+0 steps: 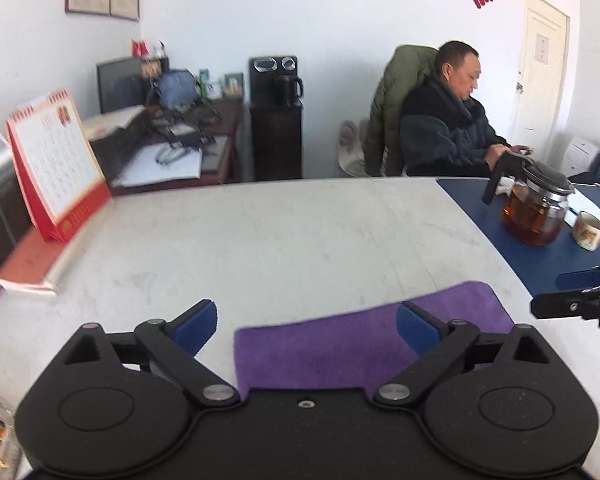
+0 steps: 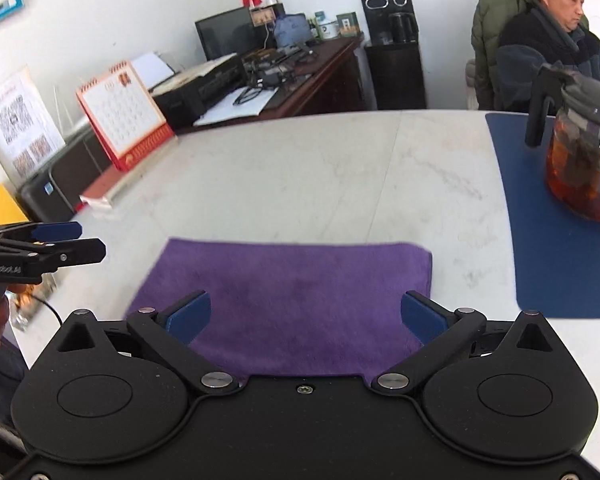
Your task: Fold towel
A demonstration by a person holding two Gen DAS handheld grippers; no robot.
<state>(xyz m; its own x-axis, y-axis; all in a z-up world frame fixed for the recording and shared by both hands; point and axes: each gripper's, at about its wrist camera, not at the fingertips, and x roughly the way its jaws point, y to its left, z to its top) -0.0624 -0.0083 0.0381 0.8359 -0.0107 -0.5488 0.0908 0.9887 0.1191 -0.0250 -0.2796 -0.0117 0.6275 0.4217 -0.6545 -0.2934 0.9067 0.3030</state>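
Note:
A purple towel (image 2: pixel 292 300) lies folded flat on the white marble table (image 2: pixel 300 176), near its front edge. It also shows in the left wrist view (image 1: pixel 340 344). My right gripper (image 2: pixel 306 320) is open and empty, held above the towel's near part. My left gripper (image 1: pixel 306 328) is open and empty, over the towel's left end, with one finger beyond the towel's left edge. Each gripper shows in the other's view: the left one (image 2: pixel 60 244) at the left, the right one (image 1: pixel 572 292) at the right.
A blue mat (image 2: pixel 556 240) on the right carries a glass teapot (image 2: pixel 584 160) and a small cup (image 1: pixel 588 232). A red desk calendar (image 2: pixel 124 116) stands on a red book (image 1: pixel 28 260) at the table's left. A man (image 1: pixel 448 120) sits behind the table.

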